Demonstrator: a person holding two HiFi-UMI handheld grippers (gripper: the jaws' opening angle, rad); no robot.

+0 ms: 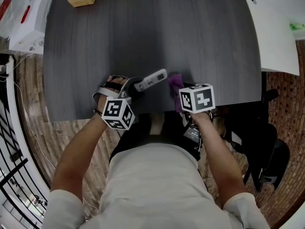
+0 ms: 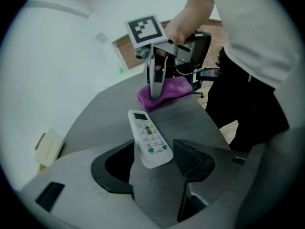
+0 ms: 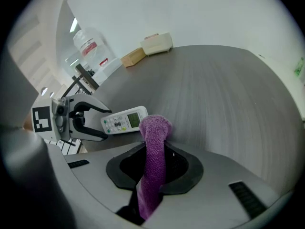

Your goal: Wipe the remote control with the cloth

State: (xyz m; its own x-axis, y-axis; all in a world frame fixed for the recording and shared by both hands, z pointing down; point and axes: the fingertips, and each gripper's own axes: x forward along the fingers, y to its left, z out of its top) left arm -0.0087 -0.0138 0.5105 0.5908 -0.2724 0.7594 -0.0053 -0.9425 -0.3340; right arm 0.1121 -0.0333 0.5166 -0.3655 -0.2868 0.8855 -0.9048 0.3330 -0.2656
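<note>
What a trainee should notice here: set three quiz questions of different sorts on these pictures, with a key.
1. True or false: the remote control lies buttons up on the grey table.
2. The right gripper is shut on: A the purple cloth; B the remote control; C nothing.
3. Fill in: the left gripper has its jaws standing ____ around the near end of the remote control.

Key: 1 true; 2 A; 3 apart.
</note>
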